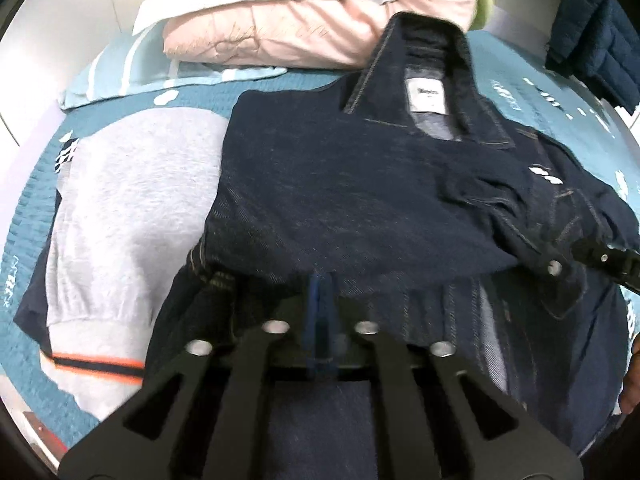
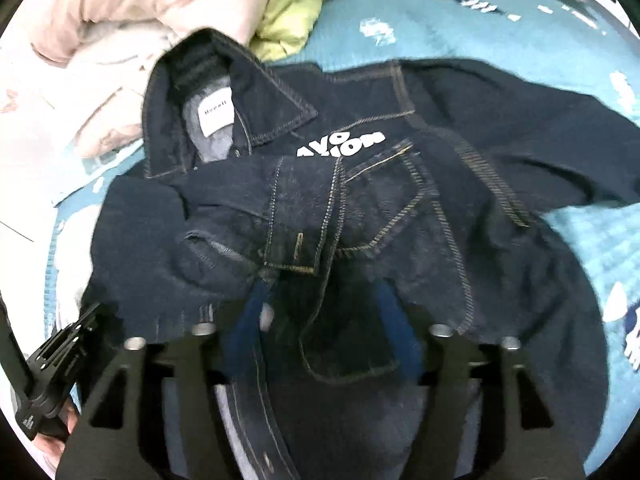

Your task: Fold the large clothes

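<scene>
A dark denim jacket (image 1: 360, 184) lies on the teal bedspread (image 1: 36, 200), collar and white label toward the far side. Its left part is folded over the body. My left gripper (image 1: 320, 280) sits at the near edge of that fold, blue fingers pressed together with gathered denim at their tips. In the right wrist view the jacket (image 2: 480, 128) shows white lettering and a chest pocket. My right gripper (image 2: 322, 304) stands wide open over the front panel. Denim lies between its fingers (image 2: 256, 312), not pinched. Its black body also shows in the left wrist view (image 1: 600, 260).
A grey sweatshirt (image 1: 128, 208) with an orange-striped hem lies left of the jacket. Beyond the collar a pink quilt (image 1: 280, 28) and a lime-green garment (image 2: 292, 12) are piled. A navy puffer jacket (image 1: 592, 32) hangs at the far right. A hand (image 2: 48, 444) holds the left gripper.
</scene>
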`<state>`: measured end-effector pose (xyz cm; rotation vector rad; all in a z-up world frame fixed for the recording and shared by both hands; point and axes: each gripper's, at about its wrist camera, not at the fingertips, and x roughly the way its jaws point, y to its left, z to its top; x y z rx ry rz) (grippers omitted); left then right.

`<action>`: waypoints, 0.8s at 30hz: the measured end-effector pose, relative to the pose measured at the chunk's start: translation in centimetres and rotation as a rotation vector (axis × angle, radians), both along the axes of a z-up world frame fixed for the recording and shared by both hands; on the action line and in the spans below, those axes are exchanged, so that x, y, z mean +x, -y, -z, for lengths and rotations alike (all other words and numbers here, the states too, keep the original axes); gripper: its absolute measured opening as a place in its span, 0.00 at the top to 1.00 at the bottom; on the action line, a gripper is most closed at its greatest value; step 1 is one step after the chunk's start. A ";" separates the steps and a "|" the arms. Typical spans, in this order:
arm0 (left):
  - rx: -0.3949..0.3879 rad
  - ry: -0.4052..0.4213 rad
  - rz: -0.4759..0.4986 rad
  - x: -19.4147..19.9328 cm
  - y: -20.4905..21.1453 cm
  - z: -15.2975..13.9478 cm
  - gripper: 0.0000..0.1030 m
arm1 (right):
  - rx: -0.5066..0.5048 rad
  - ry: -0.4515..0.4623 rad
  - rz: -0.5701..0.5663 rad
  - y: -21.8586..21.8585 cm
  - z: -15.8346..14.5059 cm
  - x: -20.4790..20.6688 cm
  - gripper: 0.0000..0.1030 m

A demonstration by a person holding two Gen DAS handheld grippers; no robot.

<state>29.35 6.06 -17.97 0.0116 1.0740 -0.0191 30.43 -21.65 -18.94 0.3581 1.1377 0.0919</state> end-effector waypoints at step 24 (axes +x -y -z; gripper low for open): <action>0.023 0.031 0.046 -9.7 9.8 -4.0 0.50 | -0.071 0.101 0.037 7.2 -1.4 -8.2 0.23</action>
